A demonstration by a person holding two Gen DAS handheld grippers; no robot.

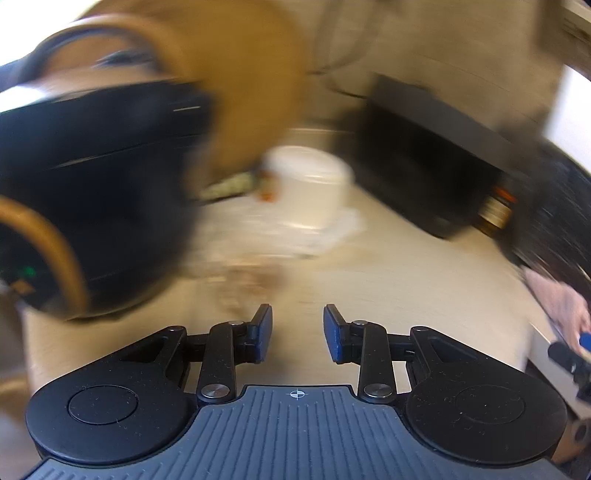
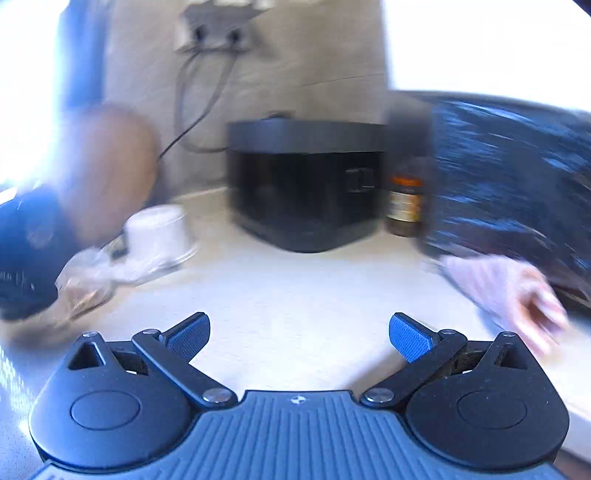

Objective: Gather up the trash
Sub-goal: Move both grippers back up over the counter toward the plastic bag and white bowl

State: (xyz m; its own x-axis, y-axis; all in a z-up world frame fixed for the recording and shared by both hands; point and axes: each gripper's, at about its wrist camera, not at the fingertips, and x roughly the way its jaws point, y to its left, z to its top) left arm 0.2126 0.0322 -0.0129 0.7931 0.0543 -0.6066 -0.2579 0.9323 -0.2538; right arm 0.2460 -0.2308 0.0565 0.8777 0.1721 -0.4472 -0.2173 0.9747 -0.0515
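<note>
Both views are smeared by motion. A white cup [image 1: 308,188] [image 2: 157,229] stands mouth down on the pale counter [image 1: 388,280] [image 2: 295,288], on crumpled clear plastic wrap [image 1: 258,236] [image 2: 86,286]. My left gripper [image 1: 297,334] is open with nothing between its blue pads, a short way in front of the wrap. My right gripper [image 2: 299,338] stands wide open over bare counter and holds nothing. A shiny black trash bag [image 2: 509,177] [image 1: 554,206] bulges at the right, with a blurred pale pink thing [image 2: 517,295] [image 1: 557,306] at its foot; whether it is a hand I cannot tell.
A black box-shaped appliance [image 2: 306,184] [image 1: 432,166] stands against the back wall, a brown bottle [image 2: 404,206] [image 1: 496,208] to its right. Cables hang from a wall socket [image 2: 212,33]. A large blurred brown and black object [image 1: 147,129] fills the left.
</note>
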